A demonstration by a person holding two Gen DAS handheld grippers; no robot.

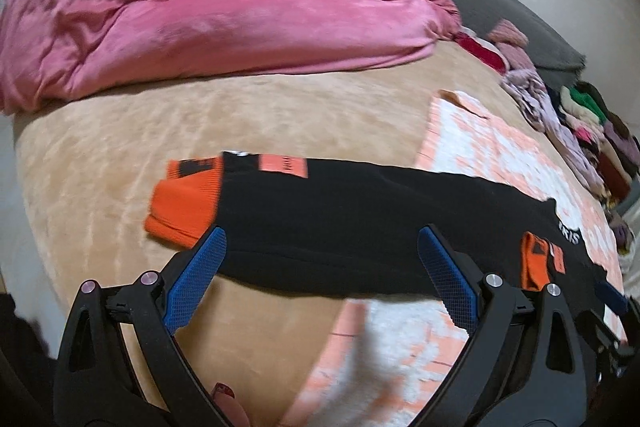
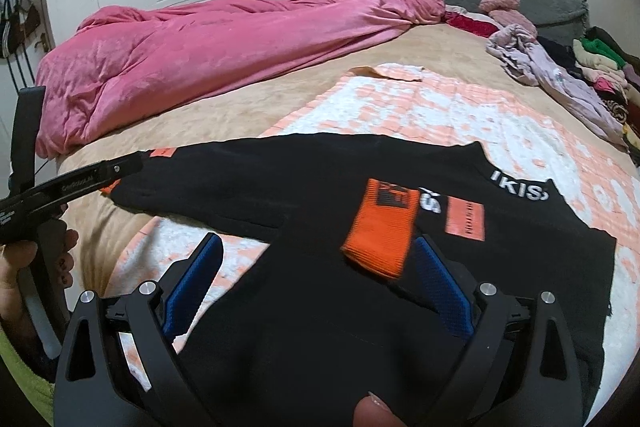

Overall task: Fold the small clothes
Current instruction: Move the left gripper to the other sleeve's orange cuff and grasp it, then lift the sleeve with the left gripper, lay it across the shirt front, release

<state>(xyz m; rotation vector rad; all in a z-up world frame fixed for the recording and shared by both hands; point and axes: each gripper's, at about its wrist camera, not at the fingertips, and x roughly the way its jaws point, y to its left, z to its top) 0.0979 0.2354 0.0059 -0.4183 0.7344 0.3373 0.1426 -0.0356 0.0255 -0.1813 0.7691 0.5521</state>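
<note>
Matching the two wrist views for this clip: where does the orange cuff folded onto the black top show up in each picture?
Left wrist: the folded orange cuff sits far right, just beyond the left gripper's right-hand finger.
Right wrist: it lies center, on the black top, touching the right gripper's right-hand finger.
Shared landmark: the pink duvet heaped along the bed's far side.
</note>
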